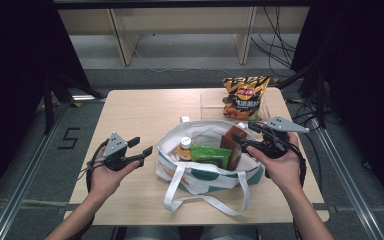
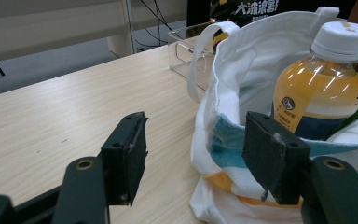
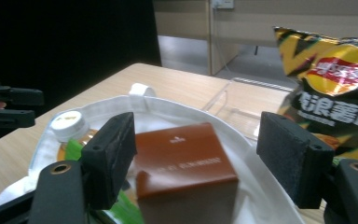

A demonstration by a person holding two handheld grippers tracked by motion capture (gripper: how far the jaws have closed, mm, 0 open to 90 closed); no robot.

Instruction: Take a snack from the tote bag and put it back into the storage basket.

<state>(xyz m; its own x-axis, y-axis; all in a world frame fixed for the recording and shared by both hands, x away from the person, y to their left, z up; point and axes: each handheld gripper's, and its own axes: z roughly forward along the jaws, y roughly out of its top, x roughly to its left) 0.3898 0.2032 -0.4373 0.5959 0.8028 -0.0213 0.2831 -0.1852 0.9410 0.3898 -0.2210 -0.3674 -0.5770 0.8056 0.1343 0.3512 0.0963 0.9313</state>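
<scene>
While the left gripper point(image 1: 141, 146) hovers wide open and empty just left of the tote bag point(image 1: 200, 177), the brown box point(image 1: 231, 146) stands upright inside the bag's right end, directly ahead of the right gripper point(image 1: 244, 134), whose spread jaws grip nothing; that hand is nearer.

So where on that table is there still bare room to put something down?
The widest bare patch of the table lies beyond the left claw, left of the tote bag. A bare strip also runs along the near edge. It is crowded around the bag, the chip bag, the clear tray and the right claw.
</scene>
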